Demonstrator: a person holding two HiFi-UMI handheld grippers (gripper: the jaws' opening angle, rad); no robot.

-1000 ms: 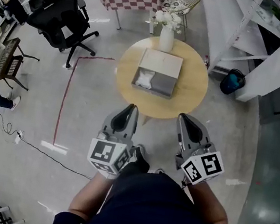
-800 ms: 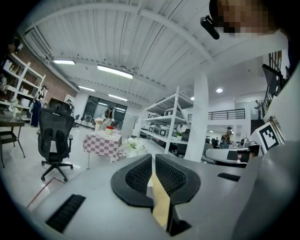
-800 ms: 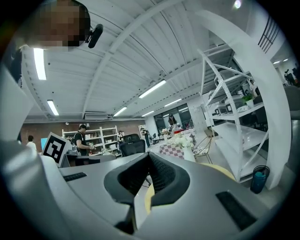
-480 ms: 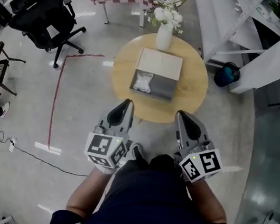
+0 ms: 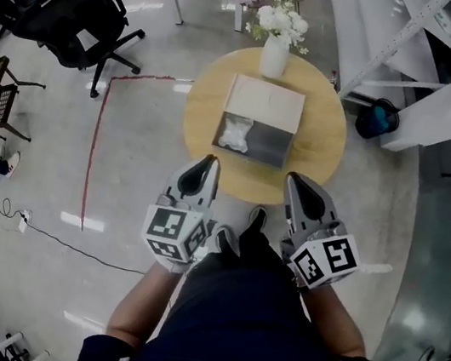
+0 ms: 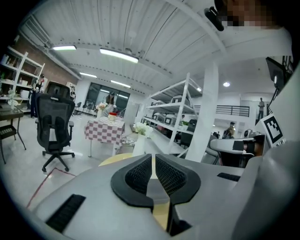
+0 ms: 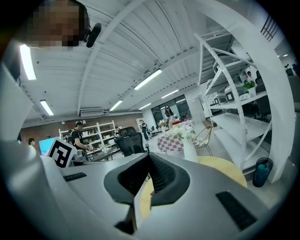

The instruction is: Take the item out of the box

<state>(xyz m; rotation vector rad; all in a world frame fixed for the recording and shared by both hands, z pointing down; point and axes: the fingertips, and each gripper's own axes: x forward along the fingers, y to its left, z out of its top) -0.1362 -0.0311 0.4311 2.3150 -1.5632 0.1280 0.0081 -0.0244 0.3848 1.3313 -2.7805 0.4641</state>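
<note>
At the lower middle of the head view, the left gripper [image 5: 202, 173] and the right gripper [image 5: 303, 189] sit side by side, tips toward the top of the frame. Each has its jaws pressed together with nothing between them, as each gripper's own view shows. Both stop just short of the near edge of the round table [image 5: 324, 162].

The step in hand, I judge, is the reach. The box [image 5: 268, 142] sits open at the table's middle, above the grippers in the frame. Its lid [image 5: 265, 103] is laid back toward the vase [image 5: 274, 54] at the top. The item [image 5: 235, 134], white and crumpled-looking, lies in the left part of the box, close to the left wall.

To do this well, one gripper should part its jaws before it goes in. It should come down from above rather than over the lid side. The left one looks the better placed, being more nearly below the item in the frame. The other can steady the box's bare right side (the box looks light and may lift with the item).

The item's long axis seems to run roughly top to bottom of the frame. So the jaws would best close across it from left and right. Which end is which is too small to tell.
</note>
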